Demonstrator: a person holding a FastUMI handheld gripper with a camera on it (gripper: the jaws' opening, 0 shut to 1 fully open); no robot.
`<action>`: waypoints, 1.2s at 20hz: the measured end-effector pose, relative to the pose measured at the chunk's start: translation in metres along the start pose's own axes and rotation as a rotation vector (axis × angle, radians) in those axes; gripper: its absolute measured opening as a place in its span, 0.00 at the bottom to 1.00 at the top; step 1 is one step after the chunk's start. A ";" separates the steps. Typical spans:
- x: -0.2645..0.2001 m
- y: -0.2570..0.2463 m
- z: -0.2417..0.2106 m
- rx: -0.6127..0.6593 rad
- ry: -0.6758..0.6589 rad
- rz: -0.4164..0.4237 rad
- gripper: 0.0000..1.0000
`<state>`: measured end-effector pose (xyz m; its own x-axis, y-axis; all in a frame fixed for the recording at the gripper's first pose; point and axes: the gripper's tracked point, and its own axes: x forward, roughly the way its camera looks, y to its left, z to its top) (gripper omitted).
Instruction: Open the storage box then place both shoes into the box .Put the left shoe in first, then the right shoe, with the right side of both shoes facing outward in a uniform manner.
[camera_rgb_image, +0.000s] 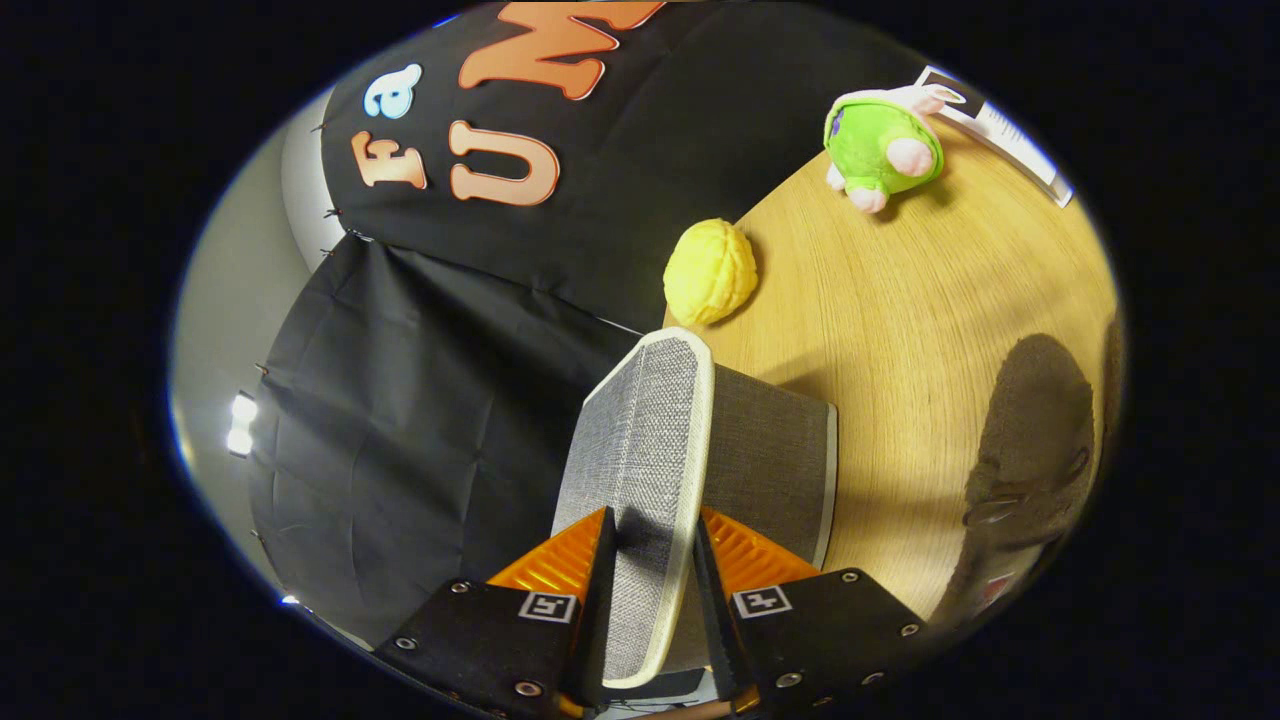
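1. Task progress: the opening step appears to be in hand. The grey fabric lid of the storage box stands raised on edge at lower centre of the frame, its white-trimmed rim running up toward the centre. The box body sits just behind it, to the right. I judge the box partly open at best.

2. Remaining work: no shoe is in the box as far as can be seen. A dark shoe lies on the wooden table at the right of the frame, well apart from the box. The second shoe cannot be identified. Both placements, left then right, are still to do.

3. Fingers: the gripper at bottom centre has its fingers drawn close, one on each face of the lid. Both look to press on the panel, so I record it as clamped on the lid.

4. Other items: a yellow ridged toy lies just beyond the lid's top. A green plush toy sits at upper right, near a white card.
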<state>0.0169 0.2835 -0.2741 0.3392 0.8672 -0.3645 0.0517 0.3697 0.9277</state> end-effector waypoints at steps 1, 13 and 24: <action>0.000 -0.001 0.002 -0.003 -0.016 -0.001 0.39; -0.014 0.050 0.022 -0.051 -0.125 0.063 0.05; 0.013 0.164 0.016 -0.112 -0.174 0.140 0.05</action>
<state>0.0451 0.3500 -0.1257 0.4926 0.8457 -0.2052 -0.1081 0.2934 0.9499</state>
